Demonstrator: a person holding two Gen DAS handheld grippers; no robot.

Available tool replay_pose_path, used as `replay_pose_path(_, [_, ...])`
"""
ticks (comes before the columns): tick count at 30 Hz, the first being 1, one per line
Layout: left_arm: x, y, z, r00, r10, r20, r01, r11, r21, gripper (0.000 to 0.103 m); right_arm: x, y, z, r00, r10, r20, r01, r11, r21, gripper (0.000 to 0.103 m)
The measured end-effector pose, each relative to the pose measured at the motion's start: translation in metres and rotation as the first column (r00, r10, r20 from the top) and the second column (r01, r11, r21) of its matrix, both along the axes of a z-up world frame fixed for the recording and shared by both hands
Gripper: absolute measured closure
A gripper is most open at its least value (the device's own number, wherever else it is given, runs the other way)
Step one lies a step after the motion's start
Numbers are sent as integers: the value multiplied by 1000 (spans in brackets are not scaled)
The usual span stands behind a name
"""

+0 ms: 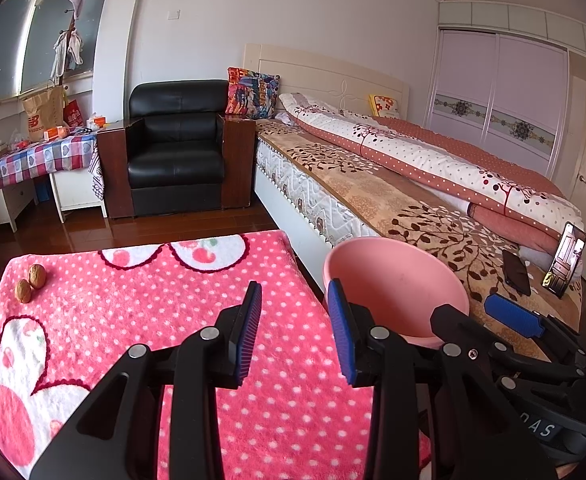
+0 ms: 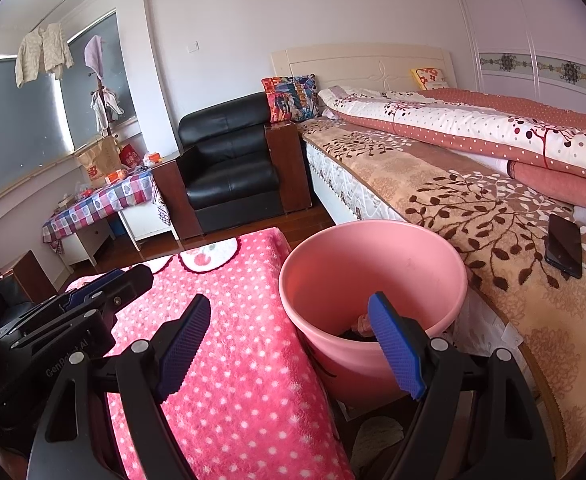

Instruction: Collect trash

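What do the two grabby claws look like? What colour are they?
Both the left gripper and the right gripper are black plastic frames with silver round bolts. Their fingers carry flat blue pads with a bumpy grid texture. White lettering marks each body. No cables or sleeves show.

bare blanket [image 1: 165, 304] ahead | walnuts [image 1: 31, 282] far-left corner | pink bucket [image 2: 373, 276] mouth unobstructed, bed [image 2: 493, 216] crowds its right

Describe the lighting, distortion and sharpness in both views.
Left wrist: daylit, strong fisheye bending of the bed, dark corner vignette; walnuts sharp, left tool slightly soft. Right wrist: same daylight, wardrobe washed pale, bucket crisp, right tool slightly soft.
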State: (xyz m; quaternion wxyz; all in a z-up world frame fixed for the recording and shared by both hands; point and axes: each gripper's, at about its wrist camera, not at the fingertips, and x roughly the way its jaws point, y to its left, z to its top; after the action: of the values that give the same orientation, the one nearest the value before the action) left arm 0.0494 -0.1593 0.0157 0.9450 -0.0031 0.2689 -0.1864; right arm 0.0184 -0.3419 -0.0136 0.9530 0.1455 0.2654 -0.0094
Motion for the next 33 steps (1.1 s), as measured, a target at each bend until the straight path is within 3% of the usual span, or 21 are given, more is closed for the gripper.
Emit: replay_pose_path(33, [-3,2,1,1000,-8,-4,8,1000,-11,68,0,4,3,1000,10,0,-10,1000,-8,23])
